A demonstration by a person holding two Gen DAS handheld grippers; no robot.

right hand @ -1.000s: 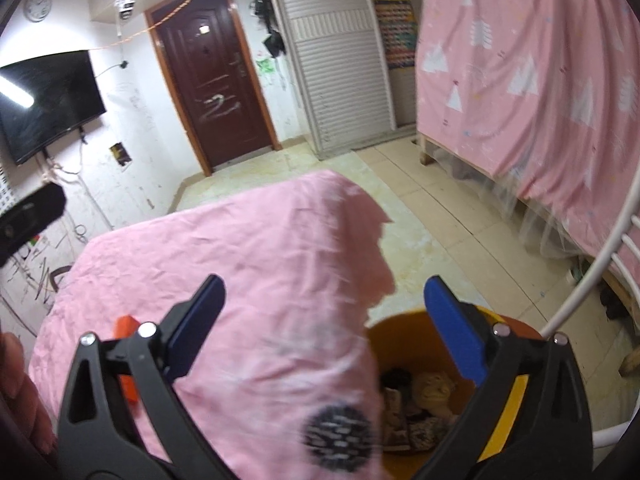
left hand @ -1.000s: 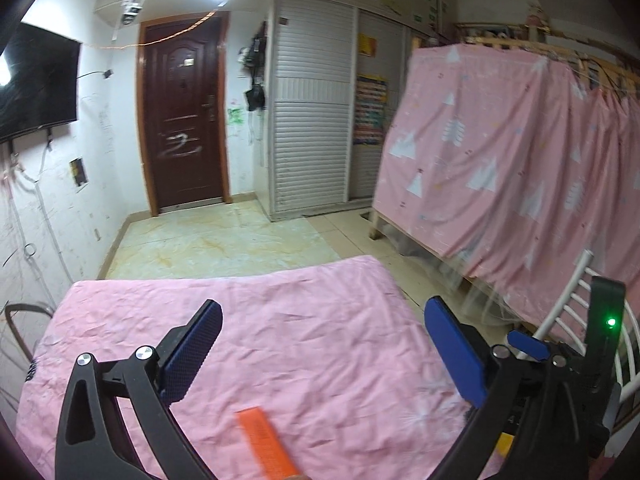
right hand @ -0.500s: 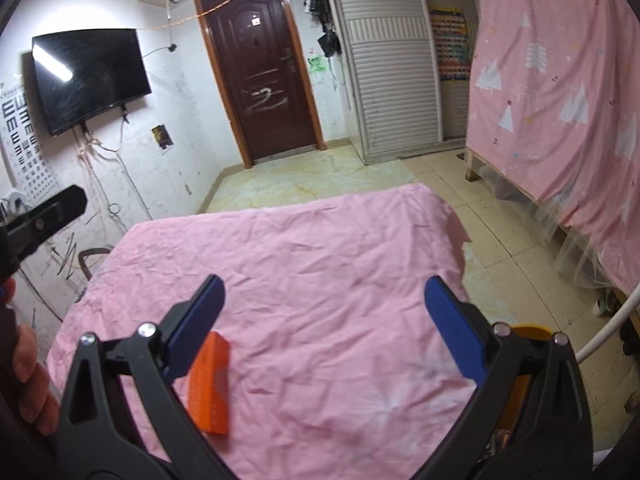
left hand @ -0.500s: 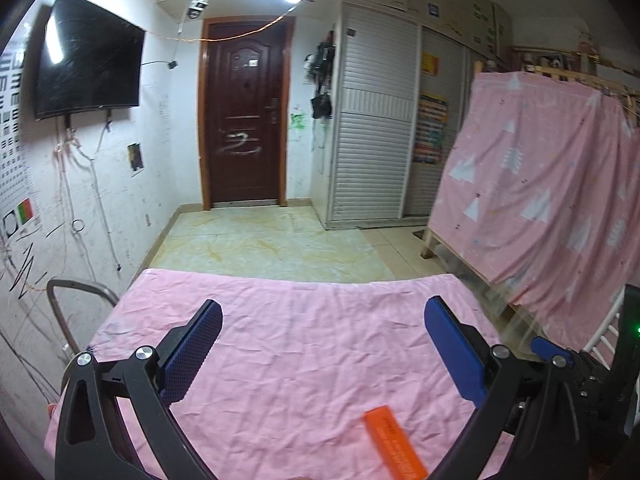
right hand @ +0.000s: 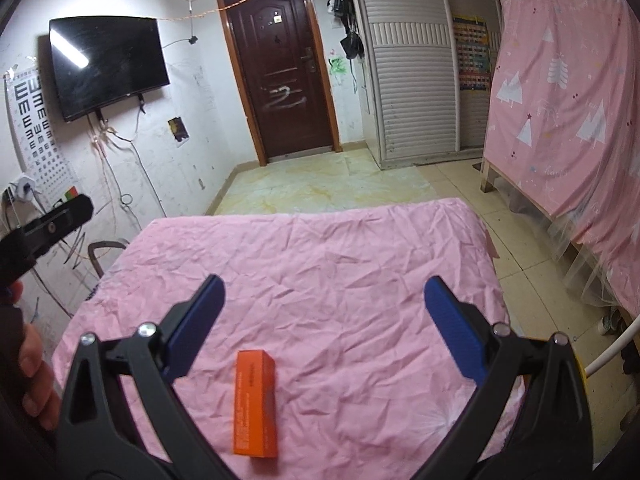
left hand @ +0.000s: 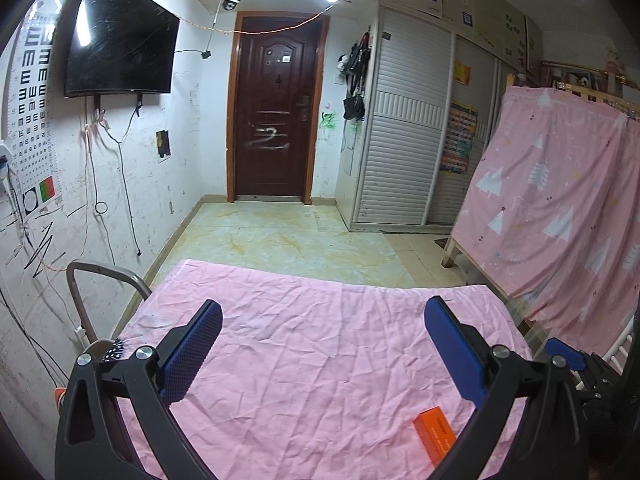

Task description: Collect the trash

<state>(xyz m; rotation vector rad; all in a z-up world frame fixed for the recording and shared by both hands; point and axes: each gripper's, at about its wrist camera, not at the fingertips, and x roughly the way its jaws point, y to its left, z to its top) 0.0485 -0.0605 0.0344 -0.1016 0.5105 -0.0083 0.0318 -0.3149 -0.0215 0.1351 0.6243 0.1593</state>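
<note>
Swung my right gripper [right hand: 322,312] off the bin; the box [right hand: 256,402] near the bench's front edge now sits between its wide-apart jaws. Left gripper [left hand: 322,338] is spread open too, holding nothing, so grabbing the box looks next.

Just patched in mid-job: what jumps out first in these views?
The orange box lying flat on the pink sheet, between the open right tool fingers. The left tool is also open, with the box toward its right side. A dark TV hangs left of the brown door.

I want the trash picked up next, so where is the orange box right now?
The orange box lies flat on the pink sheet, near its front edge. In the right wrist view it sits between the open jaws; in the left wrist view, low right.
</note>
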